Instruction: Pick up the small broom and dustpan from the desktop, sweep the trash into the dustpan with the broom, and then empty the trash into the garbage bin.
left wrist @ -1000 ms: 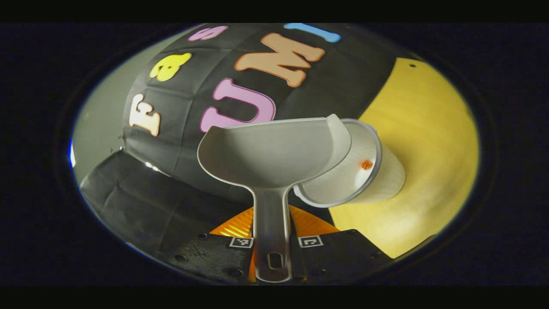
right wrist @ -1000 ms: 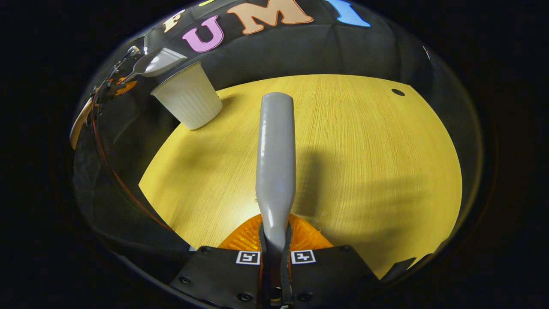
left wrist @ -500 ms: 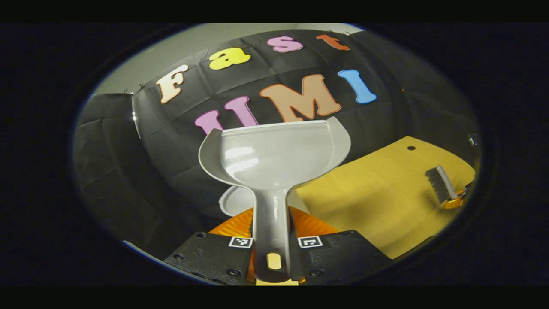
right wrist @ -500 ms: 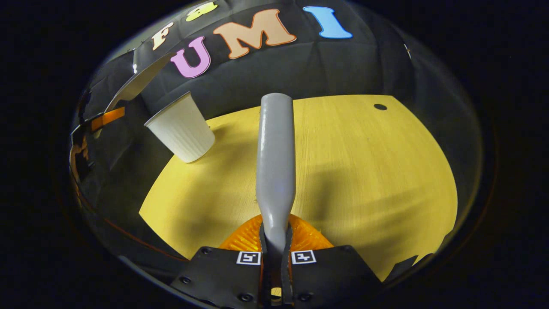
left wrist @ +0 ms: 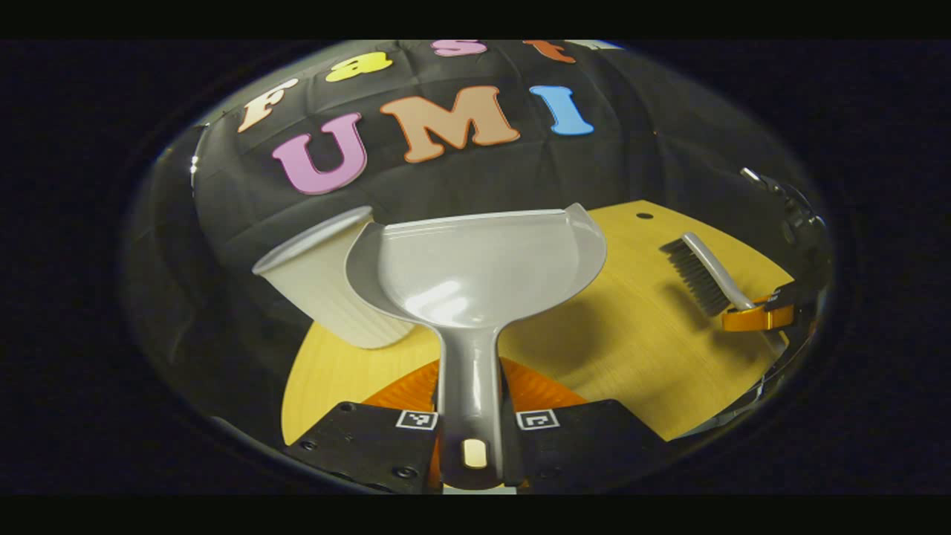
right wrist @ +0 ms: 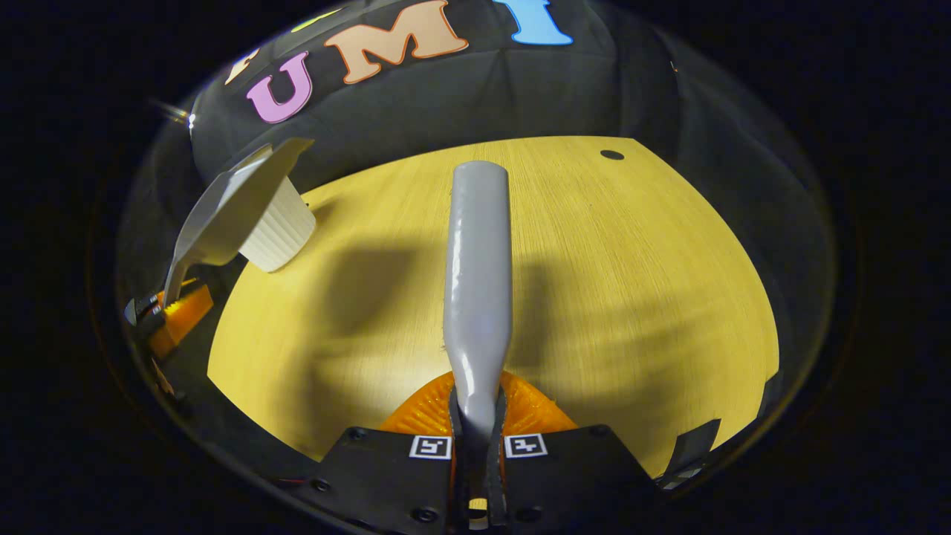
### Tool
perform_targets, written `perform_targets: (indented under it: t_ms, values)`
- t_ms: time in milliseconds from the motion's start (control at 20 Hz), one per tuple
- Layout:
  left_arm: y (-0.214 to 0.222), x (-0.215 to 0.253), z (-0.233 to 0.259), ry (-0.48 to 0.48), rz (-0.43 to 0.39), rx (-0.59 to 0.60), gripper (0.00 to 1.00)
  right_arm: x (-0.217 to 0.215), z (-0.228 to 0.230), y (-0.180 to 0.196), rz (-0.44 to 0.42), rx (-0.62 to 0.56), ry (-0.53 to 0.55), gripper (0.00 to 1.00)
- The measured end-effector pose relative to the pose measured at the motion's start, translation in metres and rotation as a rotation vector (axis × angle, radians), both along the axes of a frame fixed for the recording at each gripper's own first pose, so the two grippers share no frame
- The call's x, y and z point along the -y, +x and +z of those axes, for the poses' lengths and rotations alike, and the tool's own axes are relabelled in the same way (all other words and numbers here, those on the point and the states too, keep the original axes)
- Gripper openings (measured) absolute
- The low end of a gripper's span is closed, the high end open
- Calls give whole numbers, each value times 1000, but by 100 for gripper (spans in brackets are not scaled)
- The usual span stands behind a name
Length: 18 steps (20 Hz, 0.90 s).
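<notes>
Currently: one dustpan, one broom, one bin

Left gripper (left wrist: 471, 435) fingers clench the glossy grey scoop-shaped dustpan (left wrist: 475, 264) handle; ribbed white tapered garbage bin (left wrist: 327, 286) stands ahead-left on the woodgrain desktop (right wrist: 631, 297). Right gripper (right wrist: 475, 446) grasps the smooth broom (right wrist: 478, 275).

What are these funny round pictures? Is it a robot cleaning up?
No robot: a person holds a pair of tongs in each hand, and a little camera rides on each pair. The left gripper view looks along the left tongs, which squeeze the handle of a grey dustpan. The right gripper view looks along the right tongs, which squeeze a small broom. On the yellow desktop stands a white ribbed cup, the garbage bin.
</notes>
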<state>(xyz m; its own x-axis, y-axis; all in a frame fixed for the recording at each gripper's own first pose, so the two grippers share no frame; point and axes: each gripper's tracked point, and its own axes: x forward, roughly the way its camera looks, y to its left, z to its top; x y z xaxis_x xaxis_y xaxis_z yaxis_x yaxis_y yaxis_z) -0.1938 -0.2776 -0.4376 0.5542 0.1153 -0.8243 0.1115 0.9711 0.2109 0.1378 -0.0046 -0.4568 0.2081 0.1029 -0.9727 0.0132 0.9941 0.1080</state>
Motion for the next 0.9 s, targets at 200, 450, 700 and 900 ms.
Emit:
perform_targets:
  t_ms: [200, 450, 700, 900]
  values:
    - [-19, -8, -18, -61, 66, -190, 25, -2, -17, -10, 25, -85, -26, 12]
    - [-15, -3, -5, -28, 50, -276, 27, 1, -29, -16, 37, -203, -116, 12]
    - [-18, -4, -8, -44, 70, -315, 29, -2, -24, -18, 28, -260, -136, 17]
    - [-2, -5, 2, 17, -36, -260, 55, 6, -12, -15, 79, -185, -173, 69]
